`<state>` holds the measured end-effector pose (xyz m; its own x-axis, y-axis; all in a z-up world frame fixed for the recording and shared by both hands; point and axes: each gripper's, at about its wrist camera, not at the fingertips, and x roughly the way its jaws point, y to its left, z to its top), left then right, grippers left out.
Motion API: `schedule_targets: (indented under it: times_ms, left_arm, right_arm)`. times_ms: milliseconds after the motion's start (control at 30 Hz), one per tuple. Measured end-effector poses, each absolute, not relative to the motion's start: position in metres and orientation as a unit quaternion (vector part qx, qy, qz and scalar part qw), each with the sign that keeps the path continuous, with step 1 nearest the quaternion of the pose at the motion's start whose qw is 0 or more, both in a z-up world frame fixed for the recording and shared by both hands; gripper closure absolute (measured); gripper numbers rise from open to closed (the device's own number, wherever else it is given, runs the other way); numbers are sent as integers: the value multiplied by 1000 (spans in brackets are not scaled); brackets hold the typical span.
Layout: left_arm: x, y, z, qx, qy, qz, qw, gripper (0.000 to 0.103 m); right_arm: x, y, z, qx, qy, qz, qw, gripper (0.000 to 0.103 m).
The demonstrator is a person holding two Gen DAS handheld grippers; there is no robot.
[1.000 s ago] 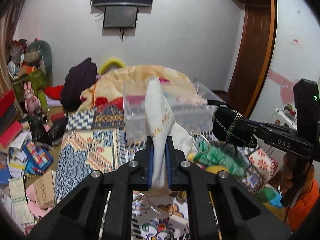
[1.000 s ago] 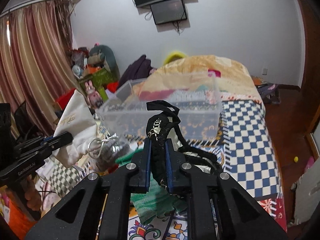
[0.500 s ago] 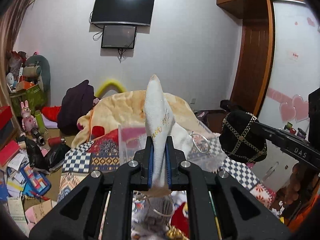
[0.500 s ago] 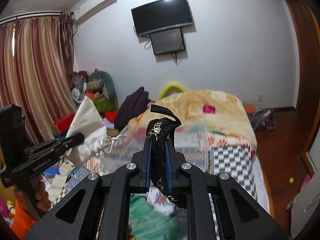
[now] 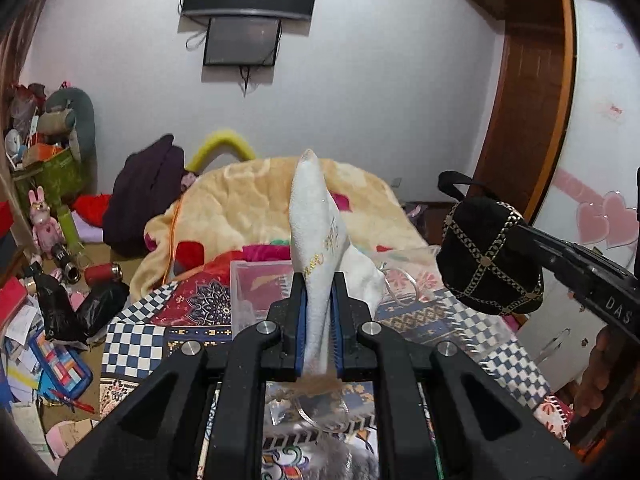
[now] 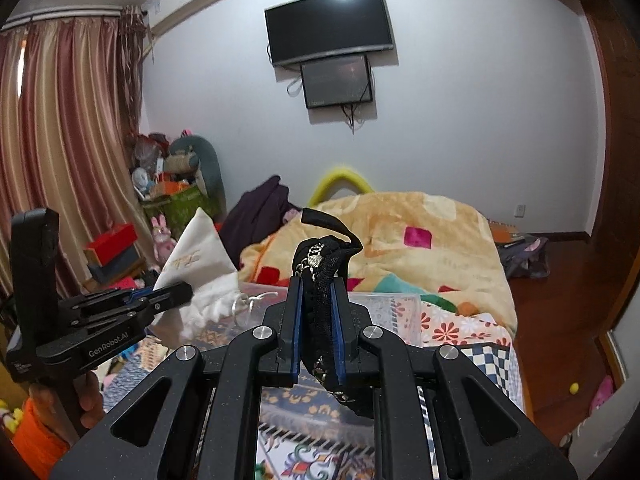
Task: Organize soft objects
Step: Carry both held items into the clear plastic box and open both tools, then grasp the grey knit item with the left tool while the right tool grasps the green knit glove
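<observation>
Both pairs of jaws are clamped, each on a soft thing held up in the air over the bed. My left gripper (image 5: 318,320) pinches a white cloth drawstring pouch with gold script (image 5: 320,232) between its blue pads, the pouch standing upright out of the fingers with its silvery cord loop hanging off to the right. My right gripper (image 6: 316,320) squeezes a black fabric purse trimmed with gold chain (image 6: 324,280); from my left camera that purse shows as a rounded black bundle (image 5: 490,256) hanging off the fingertips, well clear of the bedding.

Ahead of both of my hands and lower down sits a clear plastic storage box (image 5: 260,292) on the patterned patchwork bedspread (image 5: 200,304), with a yellow fleece blanket (image 5: 248,208) heaped behind it. The box looks to me like the place these things belong, though I cannot make out what lies inside it.

As I judge it, I am in the carrying step: both items lifted, neither yet put away. What comes next calls for lowering one hand over the box opening and parting the jaws only once the item is inside the walls, then doing the same with the other. The dangling cord and the purse's strap could catch on the rim, so I would come in from above rather than from the side.
</observation>
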<state>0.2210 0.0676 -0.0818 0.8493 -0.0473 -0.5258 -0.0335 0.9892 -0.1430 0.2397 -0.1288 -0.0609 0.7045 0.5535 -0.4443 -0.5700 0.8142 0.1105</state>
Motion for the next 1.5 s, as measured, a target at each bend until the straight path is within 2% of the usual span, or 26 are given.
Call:
schedule_targets:
  times_ms: [267, 567, 633, 700, 800, 867, 1100, 1167, 1200, 1367, 1500]
  left_arm:
    - [263, 63, -111, -62, 351, 5, 934, 93]
    - [275, 54, -136, -47, 405, -5, 913, 93]
    - [273, 51, -138, -39, 409, -11, 912, 91]
    - [270, 49, -138, -32, 410, -14, 911, 83]
    - [261, 48, -134, -27, 399, -17, 917, 69]
    - [256, 49, -130, -29, 389, -19, 921, 59]
    - [231, 51, -104, -37, 356, -28, 933, 58]
    - [219, 52, -95, -39, 341, -27, 939, 50]
    - [214, 52, -92, -40, 335, -27, 941, 48]
    - [186, 53, -80, -41, 315, -28, 948, 41]
    - [165, 52, -80, -38, 310, -28, 950, 36]
  right_arm:
    - [260, -106, -94, -51, 297, 304, 904, 91]
    - [266, -91, -114, -82, 353, 318, 876, 90]
    - [264, -90, -117, -91, 362, 323, 870, 90]
    - [259, -92, -118, -101, 365, 326, 866, 89]
    - [250, -96, -114, -104, 358, 329, 867, 82]
    - [247, -98, -109, -103, 351, 329, 871, 74]
    - [229, -118, -79, -81, 310, 332, 887, 61]
    - [221, -124, -71, -74, 295, 333, 893, 50]
    - [217, -127, -68, -71, 287, 334, 895, 48]
    - [191, -140, -61, -63, 260, 333, 904, 29]
    - [177, -146, -69, -64, 262, 338, 902, 27]
